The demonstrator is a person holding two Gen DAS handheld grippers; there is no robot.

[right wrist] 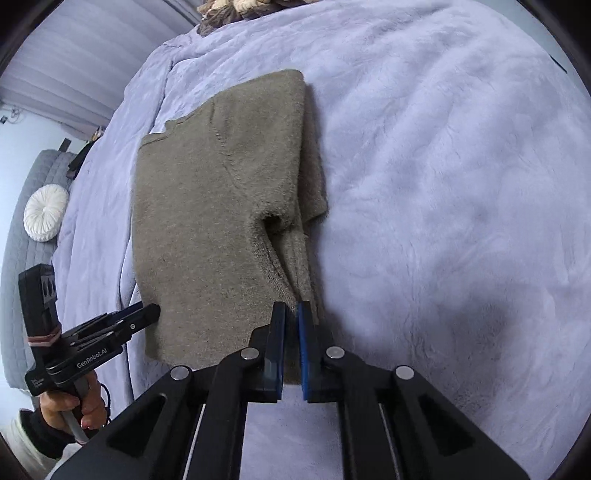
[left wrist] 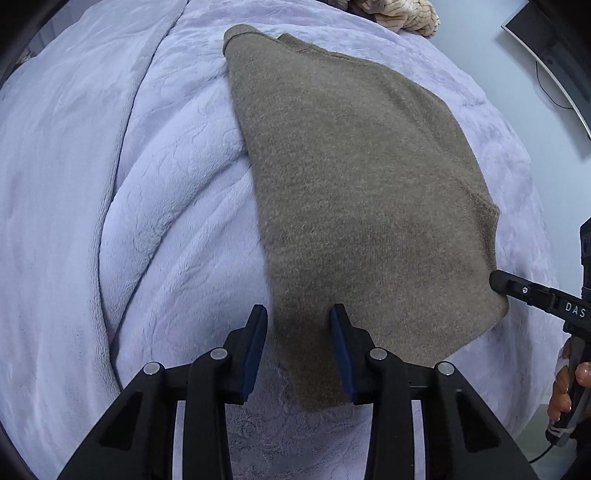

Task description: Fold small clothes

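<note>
An olive-brown knitted sweater [left wrist: 362, 177] [right wrist: 207, 221] lies folded lengthwise on a lavender plush blanket [left wrist: 92, 184] [right wrist: 443, 177]. In the left wrist view my left gripper [left wrist: 298, 314] stands open at the sweater's near left edge. One finger is over the blanket, the other over the knit, and the edge lies flat between them. From the right wrist view the left gripper [right wrist: 142, 310] shows at the sweater's left side. My right gripper [right wrist: 291, 310] is shut on the sweater's near right edge, by the folded-in sleeve. Its tip [left wrist: 496, 280] meets that edge.
A person's hand [left wrist: 569, 387] [right wrist: 70, 402] holds each gripper's handle. A tan plush item [left wrist: 402, 14] [right wrist: 240, 7] lies at the blanket's far end. A monitor [left wrist: 550, 55] stands to the right. A grey sofa with a white round cushion [right wrist: 46, 214] is beyond the bed's left side.
</note>
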